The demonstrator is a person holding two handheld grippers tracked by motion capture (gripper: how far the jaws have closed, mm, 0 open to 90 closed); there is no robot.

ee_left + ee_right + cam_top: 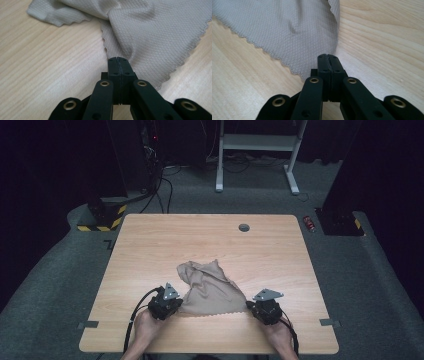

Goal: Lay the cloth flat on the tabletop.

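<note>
We log one room: dark, grey carpet, one white metal frame far beyond both claws and one yellow-and-black striped base off beyond the left one. One wooden table, pale grain, with one grey grommet well ahead of the claws. One beige cloth, diamond-weave with a scalloped hem, lies on the table between the two claws, its far part bunched and folded ahead of them. Two claws, one per hand. The left gripper has its jaws pressed together on the cloth's near left corner; the right gripper is likewise clenched on the near right corner. The hem runs stretched between them along the near table edge.
</note>
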